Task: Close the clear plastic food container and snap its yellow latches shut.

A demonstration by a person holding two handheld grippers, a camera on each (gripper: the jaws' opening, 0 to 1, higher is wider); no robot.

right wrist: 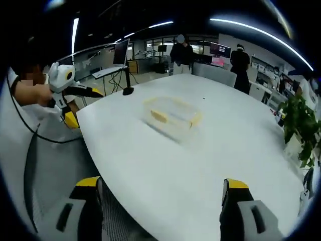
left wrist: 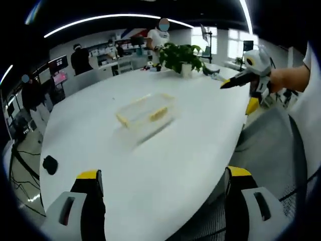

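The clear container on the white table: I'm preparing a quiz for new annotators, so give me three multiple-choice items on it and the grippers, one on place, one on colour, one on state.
1. Where is the clear container?
A. On the white table
B. On the floor
C. Held in a gripper

2. What colour are its latches?
A. Red
B. Yellow
C. Blue

3. How do the left gripper and right gripper stand?
A. Both clamp the container
B. One holds the potted plant
C. Both open, apart from the container

Answers: 1 A, it rests mid-table; 2 B, yellow tabs show on its sides; 3 C, jaws spread with bare table between.
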